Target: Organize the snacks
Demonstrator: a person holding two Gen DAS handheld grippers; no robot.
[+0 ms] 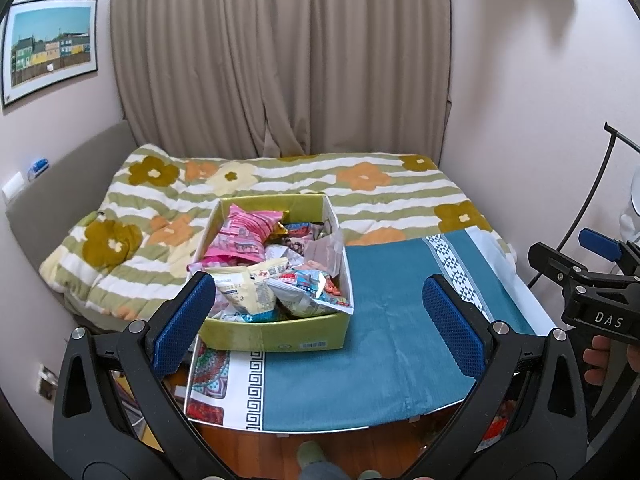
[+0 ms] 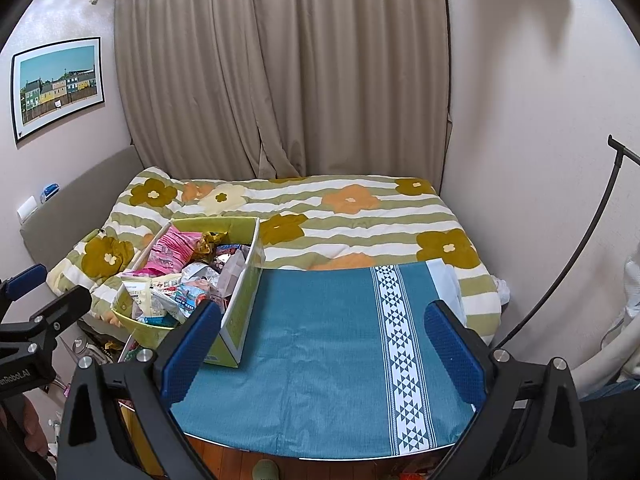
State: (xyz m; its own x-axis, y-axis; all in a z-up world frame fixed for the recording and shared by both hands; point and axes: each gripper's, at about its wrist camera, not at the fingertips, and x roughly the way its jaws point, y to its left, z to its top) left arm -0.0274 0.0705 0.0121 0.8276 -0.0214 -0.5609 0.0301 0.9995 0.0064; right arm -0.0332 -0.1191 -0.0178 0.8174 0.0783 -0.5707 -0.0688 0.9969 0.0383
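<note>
The left gripper (image 1: 320, 320) and right gripper (image 2: 324, 348) both hover spread wide, holding nothing. The snack box (image 1: 276, 334) sits on the blue cloth's (image 2: 328, 340) left end.

Soft, even indoor light, sharp focus, strong fisheye bending at black-vignetted edges, faint shadows on the pale pink plaster wall (image 1: 532, 60).

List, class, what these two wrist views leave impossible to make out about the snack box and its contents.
- Packets at the bottom of the snack box: buried under the pink packet and others, both views.
- Box's near left corner: behind the left gripper's fingers, left view.
- Print on the packets: too small, both views.
- Box's far left wall: behind the heaped packets, right view; right gripper covers its near corner.
</note>
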